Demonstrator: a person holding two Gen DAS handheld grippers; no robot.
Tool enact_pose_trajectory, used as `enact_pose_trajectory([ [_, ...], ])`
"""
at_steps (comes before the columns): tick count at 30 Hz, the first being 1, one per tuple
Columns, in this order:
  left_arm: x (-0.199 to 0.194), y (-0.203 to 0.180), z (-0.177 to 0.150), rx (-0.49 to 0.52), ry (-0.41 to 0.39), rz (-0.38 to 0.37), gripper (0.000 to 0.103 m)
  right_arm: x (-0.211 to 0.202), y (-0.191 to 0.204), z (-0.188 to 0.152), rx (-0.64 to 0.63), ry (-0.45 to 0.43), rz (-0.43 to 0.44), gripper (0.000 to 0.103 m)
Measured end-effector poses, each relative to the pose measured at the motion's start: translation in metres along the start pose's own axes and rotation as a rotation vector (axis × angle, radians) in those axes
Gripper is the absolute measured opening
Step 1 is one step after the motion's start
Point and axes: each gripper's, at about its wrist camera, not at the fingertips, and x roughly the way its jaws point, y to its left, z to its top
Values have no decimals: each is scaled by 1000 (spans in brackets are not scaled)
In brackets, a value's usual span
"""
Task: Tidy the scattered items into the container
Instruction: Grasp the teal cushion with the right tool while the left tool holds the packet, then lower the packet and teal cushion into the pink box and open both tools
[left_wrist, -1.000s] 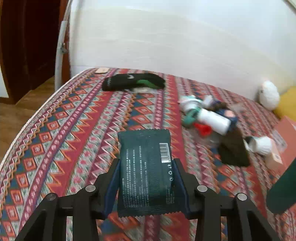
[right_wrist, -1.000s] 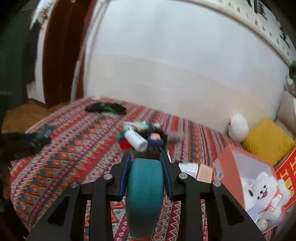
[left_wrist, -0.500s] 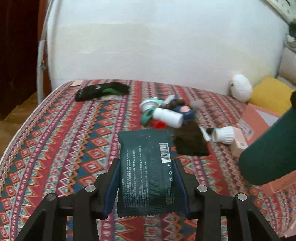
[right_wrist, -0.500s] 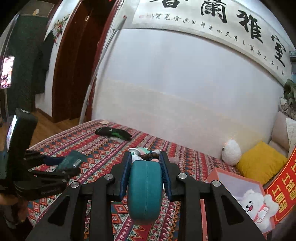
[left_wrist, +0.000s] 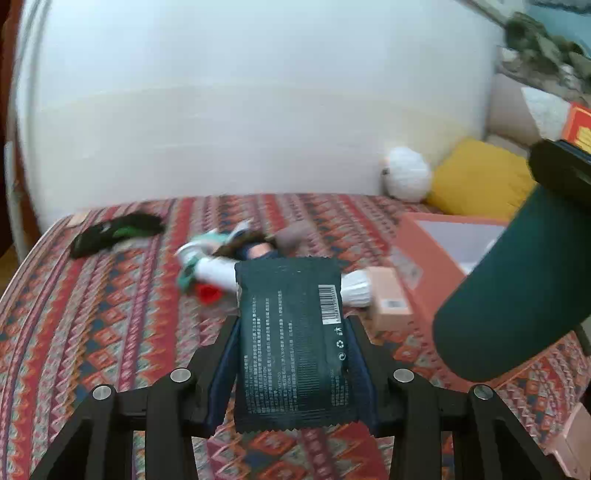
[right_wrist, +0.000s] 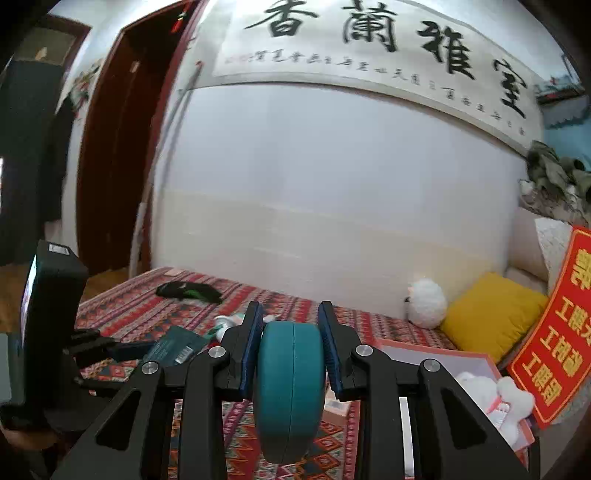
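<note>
While the left gripper (left_wrist: 291, 332) pinches a dark green packet (left_wrist: 291, 339) above the patterned bedspread (left_wrist: 92, 314), the right gripper (right_wrist: 291, 345) clamps a teal case (right_wrist: 290, 391) on edge between its blue pads (right_wrist: 250, 347). The pink box (left_wrist: 428, 254) lies open on the right, a white plush (right_wrist: 491, 398) inside. More items (left_wrist: 221, 258) sit heaped just left of it, a black sock (left_wrist: 114, 232) well apart.
</note>
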Motion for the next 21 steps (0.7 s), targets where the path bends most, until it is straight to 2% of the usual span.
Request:
enact_pose_trajectory([
  [12,26,-118,47,158,-26,-142,47,-13,-113,9,126,-9,-171,32],
  [17,52,-168,70,195,-12,-207,47,-16,-177,7,208,-2,-253,32],
  [21,80,-206,81,233,12,-243,47,-3,-223,0,253,22,-304,32],
])
